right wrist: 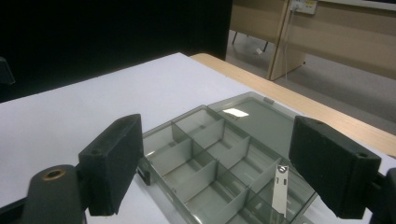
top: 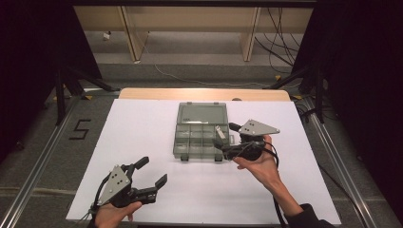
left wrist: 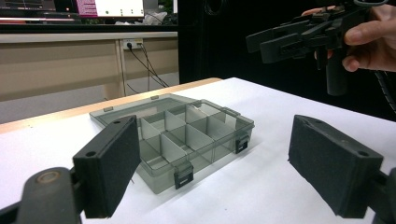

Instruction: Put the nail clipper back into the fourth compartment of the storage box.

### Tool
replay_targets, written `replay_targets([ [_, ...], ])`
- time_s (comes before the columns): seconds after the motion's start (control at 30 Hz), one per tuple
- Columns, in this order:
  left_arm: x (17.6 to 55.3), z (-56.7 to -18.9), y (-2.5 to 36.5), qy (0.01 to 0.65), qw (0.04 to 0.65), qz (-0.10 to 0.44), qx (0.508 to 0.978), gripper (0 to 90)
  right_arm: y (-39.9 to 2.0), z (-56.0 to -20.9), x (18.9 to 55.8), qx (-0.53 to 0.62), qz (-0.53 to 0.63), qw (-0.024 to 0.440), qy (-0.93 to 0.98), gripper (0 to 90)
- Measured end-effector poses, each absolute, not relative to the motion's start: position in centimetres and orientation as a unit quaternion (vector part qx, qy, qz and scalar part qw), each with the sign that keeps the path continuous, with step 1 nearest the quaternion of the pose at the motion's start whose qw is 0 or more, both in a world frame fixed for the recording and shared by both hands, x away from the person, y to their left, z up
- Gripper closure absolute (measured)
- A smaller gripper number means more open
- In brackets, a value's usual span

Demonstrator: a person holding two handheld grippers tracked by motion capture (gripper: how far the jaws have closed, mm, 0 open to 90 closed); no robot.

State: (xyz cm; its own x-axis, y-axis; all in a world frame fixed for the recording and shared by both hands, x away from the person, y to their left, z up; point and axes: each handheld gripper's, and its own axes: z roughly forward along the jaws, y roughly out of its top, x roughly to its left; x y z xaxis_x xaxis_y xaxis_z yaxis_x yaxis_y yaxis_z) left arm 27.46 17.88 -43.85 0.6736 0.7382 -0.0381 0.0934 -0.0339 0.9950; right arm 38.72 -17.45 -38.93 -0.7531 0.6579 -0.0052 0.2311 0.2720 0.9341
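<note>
I am watching a smoky translucent plastic organizer box [top: 201, 131] lying open near the middle of the white table cover [top: 142, 142], its flat lid [top: 202, 114] folded back toward the far edge and the divided tray facing up. The compartments are looking empty to me, save for one loose divider strip [right wrist: 280, 189] leaning tilted in a cell on the box's right side — it is not seated in any slot, as far as I can tell. My right gripper [top: 231, 137] is hovering just beside the box's right edge, jaws spread wide and pinching nothing; through the right gripper view I am looking down past both black pads at the grid of cells, the strip standing just short of the right-hand pad. My left gripper [top: 151, 174] is waiting near the front edge of the table, well apart from the box, jaws likewise spread and empty. Judging the progress: the box is already open, but the strip is not yet taken, so the work on it is barely starting. Textures — the box walls are thin, rigid and glossy, with small dark latches [left wrist: 183, 177] on the front; the strip is a pale, thin, flat slat, likely slippery; the jaw pads are matte, blocky and slightly rough.
</note>
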Motion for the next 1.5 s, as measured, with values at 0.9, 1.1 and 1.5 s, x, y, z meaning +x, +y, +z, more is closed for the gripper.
replay_targets([
  [0.9,27.5,-43.8,17.9,0.31,0.622,0.261,0.67,16.2,-18.5,-39.9,35.7,0.274,0.551,0.199,0.763,17.8],
  [1.1,27.5,-43.8,17.9,0.31,0.621,0.262,0.67,16.2,-18.8,-40.2,35.0,0.275,0.558,0.194,0.759,17.9],
  [1.5,27.5,-43.8,17.9,0.31,0.622,0.263,0.669,16.2,-19.7,-40.7,33.7,0.266,0.573,0.202,0.748,17.3],
])
